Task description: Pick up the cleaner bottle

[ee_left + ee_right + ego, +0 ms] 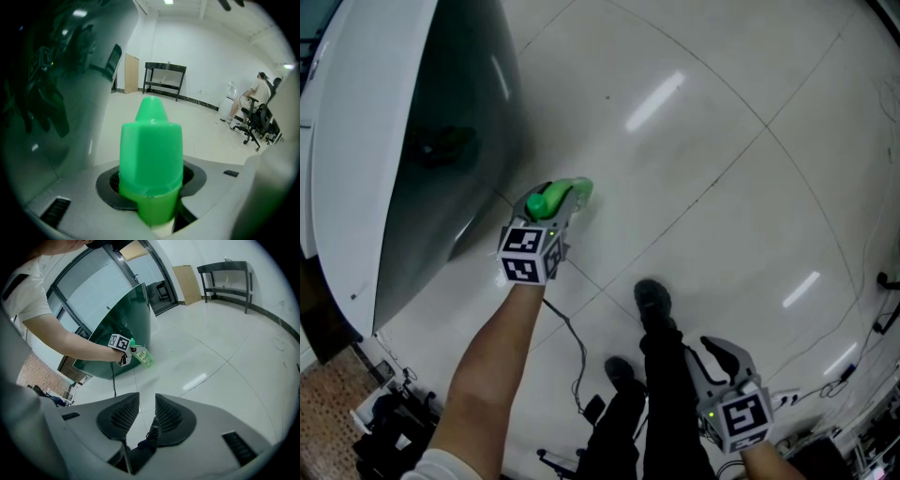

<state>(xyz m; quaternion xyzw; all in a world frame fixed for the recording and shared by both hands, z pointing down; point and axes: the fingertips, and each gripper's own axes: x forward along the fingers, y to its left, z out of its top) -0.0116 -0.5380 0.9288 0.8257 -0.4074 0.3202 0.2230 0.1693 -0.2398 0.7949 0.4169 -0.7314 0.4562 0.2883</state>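
The cleaner bottle (577,191) is pale green with a bright green cap (151,150), and it hangs clear of the white tiled floor. My left gripper (553,202) is shut on it just under the cap, whose tip fills the middle of the left gripper view. From the right gripper view I see the bottle (144,356) slanting down out of the left gripper (123,348) beside a green glass structure. My right gripper (724,358) hangs low at the bottom right by the person's legs. Its jaws (143,414) stand a little apart, with only floor and a shoe showing between them.
A large dark green curved glass structure with a white rim (356,141) fills the left side. The person's black trouser legs and shoes (652,302) stand on the floor, a cable (574,339) trailing beside them. Farther off are a black table (164,77), a wooden board (131,72) and a person seated on an office chair (255,101).
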